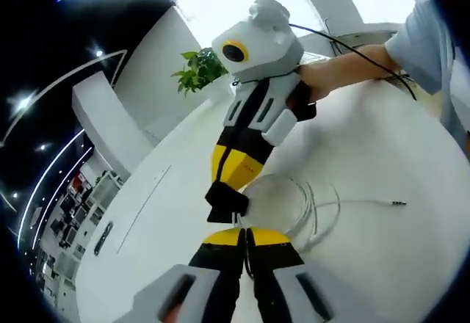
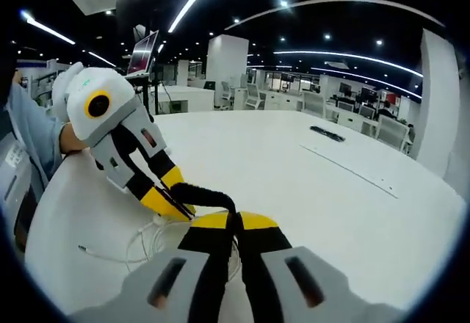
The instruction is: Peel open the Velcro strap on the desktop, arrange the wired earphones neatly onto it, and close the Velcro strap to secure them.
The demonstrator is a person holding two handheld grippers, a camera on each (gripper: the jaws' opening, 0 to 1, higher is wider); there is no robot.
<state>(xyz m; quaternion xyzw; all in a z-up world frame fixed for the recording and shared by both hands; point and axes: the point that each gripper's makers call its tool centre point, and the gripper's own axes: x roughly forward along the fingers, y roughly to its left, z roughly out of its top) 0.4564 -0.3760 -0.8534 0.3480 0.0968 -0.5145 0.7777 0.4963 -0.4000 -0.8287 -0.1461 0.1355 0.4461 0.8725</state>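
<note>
A black Velcro strap (image 2: 209,193) arches between the two grippers just above the white table (image 2: 316,191). My right gripper (image 2: 235,224) is shut on one end of it. My left gripper (image 2: 178,204) comes in from the left and pinches the other end. In the left gripper view, my left gripper (image 1: 246,233) is shut at the bottom and the right gripper (image 1: 226,207) reaches down from above with the strap (image 1: 226,200) at its tips. The white wired earphones (image 1: 297,207) lie in a loose coil on the table under the grippers, plug (image 1: 397,202) off to the side; their cable (image 2: 143,244) shows beneath the strap.
A person's hand and light blue sleeve (image 1: 426,37) hold the right gripper. A green plant (image 1: 198,70) stands at the table's far edge. A small black object (image 2: 327,133) lies far across the table. Office desks and chairs fill the background.
</note>
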